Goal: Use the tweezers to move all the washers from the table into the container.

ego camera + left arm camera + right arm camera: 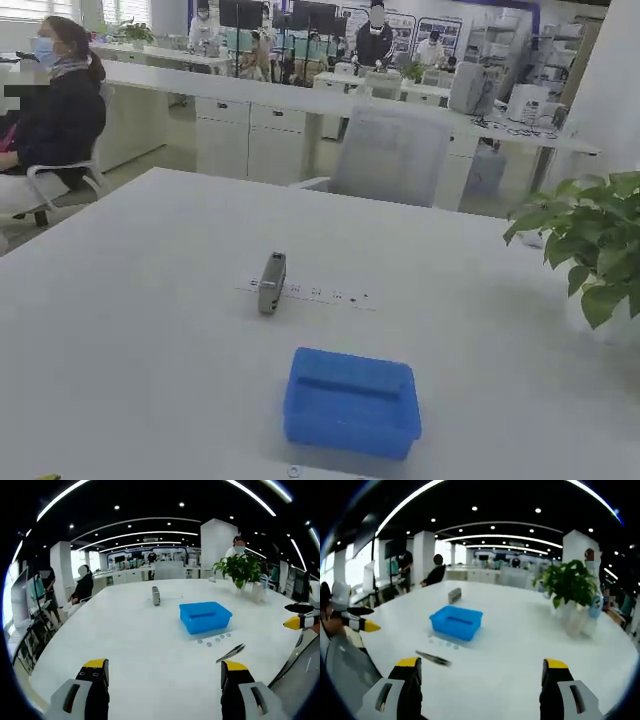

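The washers (217, 640) lie in a short row on the white table (130, 640), just beside the near wall of the blue container (205, 616) and outside it. In the head view, one washer (293, 470) shows at the bottom edge, just in front of the container. The tweezers (230, 653) lie flat on the table near the washers, on the side away from the container, with no gripper touching them. The container is rectangular with an open top and stands upright near the middle of the table. The left gripper (164, 680) is held above the near part of the table, well apart from the tweezers; its jaws are spread wide with nothing between them. The right gripper (480, 680) is likewise held clear of the table, jaws spread wide and holding nothing. Each gripper shows at the edge of the other's view, yellow tips visible. Beyond the container, a small grey device (271, 283) rests on the table. A potted plant (590, 235) stands at the table's far right. A person (55, 110) sits at a bench in the background.
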Motion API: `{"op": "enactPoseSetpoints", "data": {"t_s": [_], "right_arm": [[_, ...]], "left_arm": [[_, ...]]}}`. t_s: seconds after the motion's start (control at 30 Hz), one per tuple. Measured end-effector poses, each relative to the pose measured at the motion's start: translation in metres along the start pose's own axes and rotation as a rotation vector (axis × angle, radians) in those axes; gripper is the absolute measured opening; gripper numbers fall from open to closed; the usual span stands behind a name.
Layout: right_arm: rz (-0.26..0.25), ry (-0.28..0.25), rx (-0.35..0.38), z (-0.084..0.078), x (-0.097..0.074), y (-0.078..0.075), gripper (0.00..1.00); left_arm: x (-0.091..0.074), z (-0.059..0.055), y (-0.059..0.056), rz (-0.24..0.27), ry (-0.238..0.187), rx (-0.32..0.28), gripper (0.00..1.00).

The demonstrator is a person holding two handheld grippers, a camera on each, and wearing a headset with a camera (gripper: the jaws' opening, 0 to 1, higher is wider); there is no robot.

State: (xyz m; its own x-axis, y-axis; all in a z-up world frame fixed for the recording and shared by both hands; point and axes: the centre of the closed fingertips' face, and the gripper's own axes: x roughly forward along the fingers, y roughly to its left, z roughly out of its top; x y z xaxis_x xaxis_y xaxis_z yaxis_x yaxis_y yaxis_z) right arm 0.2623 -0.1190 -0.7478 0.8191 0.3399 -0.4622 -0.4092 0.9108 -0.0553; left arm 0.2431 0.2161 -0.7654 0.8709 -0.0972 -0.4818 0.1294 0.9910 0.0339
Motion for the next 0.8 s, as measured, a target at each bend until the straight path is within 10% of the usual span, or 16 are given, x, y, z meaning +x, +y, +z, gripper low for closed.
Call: {"op": "enactPoseSetpoints", "data": {"t_s": [0.8], "right_arm": [[0.006,0.022,-0.01,-0.004,0.001,0.002,0.99]], "left_arm": [[-0.004,0.009,0.002,0.015,-0.048,0.017,0.99]]}}
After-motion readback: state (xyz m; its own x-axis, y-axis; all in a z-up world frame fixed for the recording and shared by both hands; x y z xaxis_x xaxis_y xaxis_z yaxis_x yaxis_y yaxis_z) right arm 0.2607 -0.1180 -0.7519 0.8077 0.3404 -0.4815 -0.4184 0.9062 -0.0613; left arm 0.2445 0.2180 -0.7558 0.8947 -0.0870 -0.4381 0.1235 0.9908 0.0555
